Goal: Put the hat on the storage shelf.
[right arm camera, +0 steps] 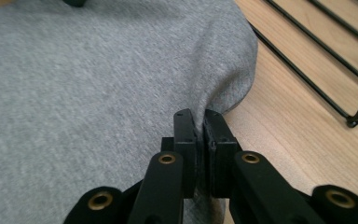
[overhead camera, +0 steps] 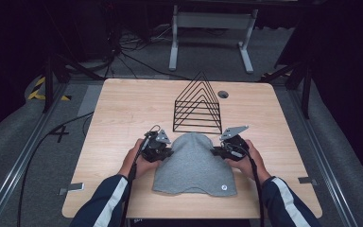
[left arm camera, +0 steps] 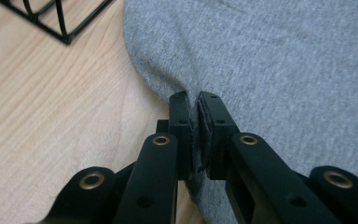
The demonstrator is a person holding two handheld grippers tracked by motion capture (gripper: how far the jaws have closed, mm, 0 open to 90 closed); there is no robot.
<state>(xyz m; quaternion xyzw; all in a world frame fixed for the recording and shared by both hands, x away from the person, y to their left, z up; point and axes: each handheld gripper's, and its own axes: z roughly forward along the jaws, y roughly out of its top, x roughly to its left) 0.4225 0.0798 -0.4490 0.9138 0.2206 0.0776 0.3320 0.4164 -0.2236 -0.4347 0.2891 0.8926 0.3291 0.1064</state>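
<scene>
Grey knit beanie point(overhead camera: 194, 164) lies flat near the front edge of the wooden table point(overhead camera: 123, 109), its rounded crown pointing away from the person toward the black wire rack point(overhead camera: 197, 105), which stands just beyond it and apart from it. A small round tag sits near the hem on the right side.

The left gripper point(overhead camera: 163, 152) is at the beanie's left edge, and in the left gripper view its jaws are closed on a pinch of the grey fabric point(left arm camera: 270, 60), the cloth puckering into folds where it enters between the pads. The right gripper point(overhead camera: 220, 150) mirrors it on the right edge; the right gripper view shows its jaws likewise clamped on a gathered fold of the hat's edge point(right arm camera: 98, 84), with the wire rack point(right arm camera: 317, 60) off to the side.

The beanie looks light, soft and stretchy, so it will likely sag and drape between the two holds rather than keep its shape. Pinching the side edges partway up, as both grippers do, seems sensible; thin knit can slip from a shallow pinch, so a deep bite of both layers is probably safer.
</scene>
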